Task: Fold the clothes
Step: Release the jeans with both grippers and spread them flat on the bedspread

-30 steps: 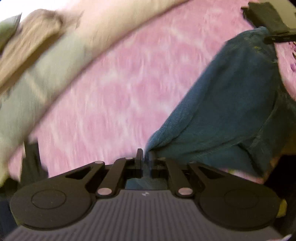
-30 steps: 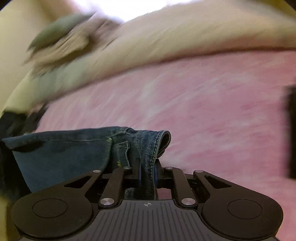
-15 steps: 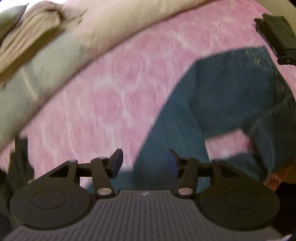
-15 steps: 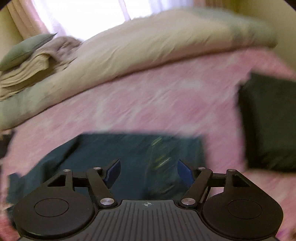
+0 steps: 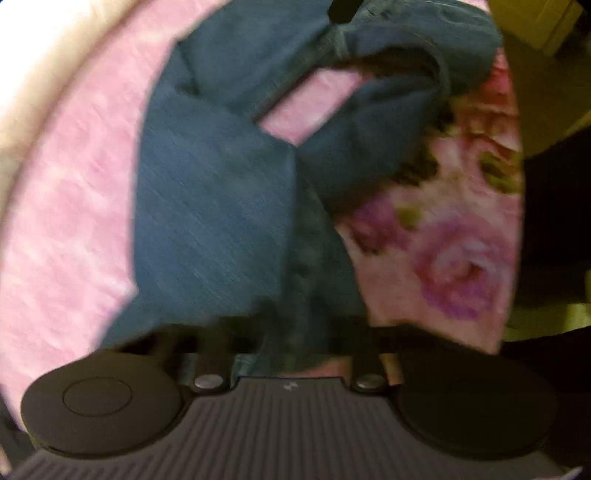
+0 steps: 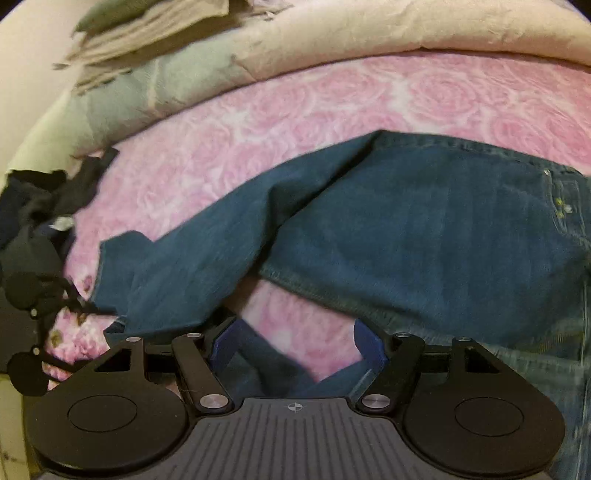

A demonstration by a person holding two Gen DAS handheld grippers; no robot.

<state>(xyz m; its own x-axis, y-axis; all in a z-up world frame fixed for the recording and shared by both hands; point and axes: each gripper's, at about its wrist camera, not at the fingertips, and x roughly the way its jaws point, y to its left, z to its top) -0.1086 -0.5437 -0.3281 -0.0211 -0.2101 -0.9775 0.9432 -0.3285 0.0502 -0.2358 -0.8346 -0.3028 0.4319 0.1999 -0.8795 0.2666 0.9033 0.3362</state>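
Blue jeans lie spread across the pink rose-patterned bedspread, waist to the right and legs running left. My right gripper is open, low over the near edge of the jeans, with denim and pink cover between its blue pads. In the blurred left wrist view the jeans fill the middle, the legs parting around a patch of pink. My left gripper hovers open over the denim, holding nothing. It also appears at the left edge of the right wrist view, by the leg hem.
A pile of dark clothes sits at the bed's left. A beige duvet and folded linens line the far side. The flowered bed edge drops to a dark floor on the right.
One second ago both grippers were shut on the lifted jeans. Both have since opened and the jeans have dropped flat on the bed. Both grippers now sit lower, close over the denim.
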